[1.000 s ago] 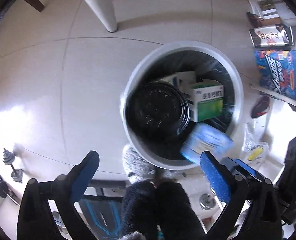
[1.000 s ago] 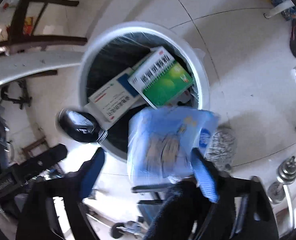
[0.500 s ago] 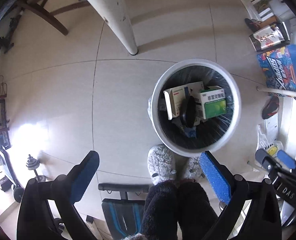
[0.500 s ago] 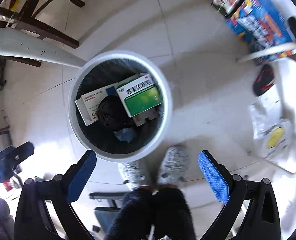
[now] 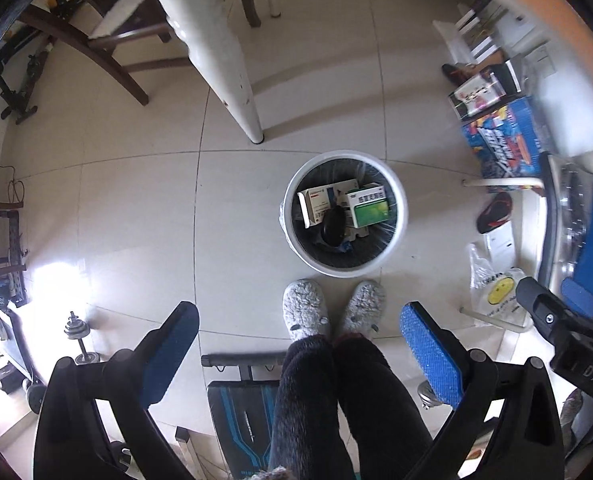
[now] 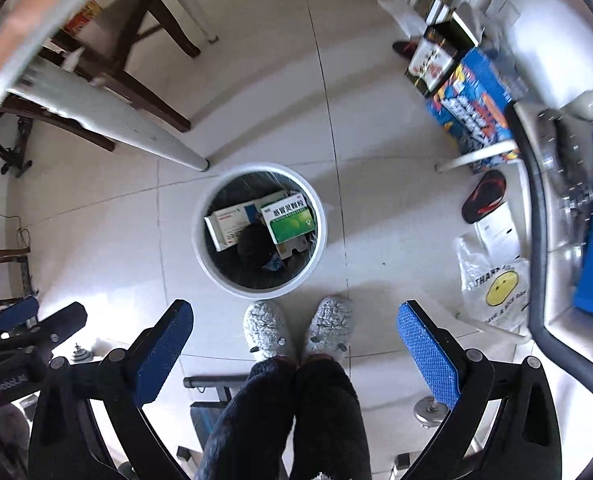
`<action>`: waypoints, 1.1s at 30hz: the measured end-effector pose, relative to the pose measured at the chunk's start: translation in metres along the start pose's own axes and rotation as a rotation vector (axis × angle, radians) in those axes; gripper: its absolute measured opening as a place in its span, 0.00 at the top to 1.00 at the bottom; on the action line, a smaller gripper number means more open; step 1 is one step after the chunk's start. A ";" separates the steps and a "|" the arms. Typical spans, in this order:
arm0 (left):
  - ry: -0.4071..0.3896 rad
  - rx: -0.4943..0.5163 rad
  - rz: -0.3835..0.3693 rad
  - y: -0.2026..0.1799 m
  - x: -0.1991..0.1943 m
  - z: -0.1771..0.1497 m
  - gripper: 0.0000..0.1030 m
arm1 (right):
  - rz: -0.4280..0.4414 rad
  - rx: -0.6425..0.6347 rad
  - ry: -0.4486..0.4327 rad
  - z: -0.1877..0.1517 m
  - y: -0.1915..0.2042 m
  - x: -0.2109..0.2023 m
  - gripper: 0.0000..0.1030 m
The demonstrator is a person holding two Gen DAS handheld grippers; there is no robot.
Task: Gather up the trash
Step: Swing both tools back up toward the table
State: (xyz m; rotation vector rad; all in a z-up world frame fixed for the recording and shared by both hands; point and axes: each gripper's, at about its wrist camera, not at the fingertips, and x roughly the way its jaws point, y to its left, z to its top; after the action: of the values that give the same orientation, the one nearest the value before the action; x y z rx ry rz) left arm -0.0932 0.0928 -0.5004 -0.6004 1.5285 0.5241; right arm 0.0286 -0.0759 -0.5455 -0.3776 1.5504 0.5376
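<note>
With both pairs of blue-padded jaws standing wide apart and empty, the round white plastic bin with a black liner point(image 5: 346, 272), holding the collected boxes, lies straight below and ahead of left gripper point(image 5: 296, 344) and right gripper point(image 6: 294, 340) alike, neither plainly nearer.

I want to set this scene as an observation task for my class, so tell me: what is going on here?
A person in grey slippers stands over a white trash bin on the tiled floor, holding a pair of tongs in each hand. Both the left tongs and the right tongs are open and empty, pointing down at the bin. Inside it lie a green box, a white box and a black round lid. A plastic bag with a smiley face lies on the floor nearby.
</note>
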 end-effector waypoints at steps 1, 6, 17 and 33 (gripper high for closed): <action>-0.006 0.000 -0.001 0.000 -0.011 -0.004 0.00 | 0.001 -0.004 -0.008 -0.002 0.003 -0.017 0.00; -0.038 -0.003 -0.018 0.000 -0.070 -0.022 0.00 | 0.010 -0.016 -0.039 -0.016 0.009 -0.089 0.00; -0.120 0.026 -0.045 -0.006 -0.165 -0.039 0.00 | 0.058 -0.002 -0.067 -0.047 0.024 -0.221 0.00; -0.416 0.098 -0.028 -0.054 -0.291 0.089 0.00 | 0.165 0.119 -0.301 0.038 0.004 -0.354 0.00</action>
State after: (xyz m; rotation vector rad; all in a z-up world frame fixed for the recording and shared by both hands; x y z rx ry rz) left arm 0.0133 0.1263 -0.2122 -0.4050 1.1426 0.5127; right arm 0.0779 -0.0827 -0.1931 -0.0722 1.3198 0.5970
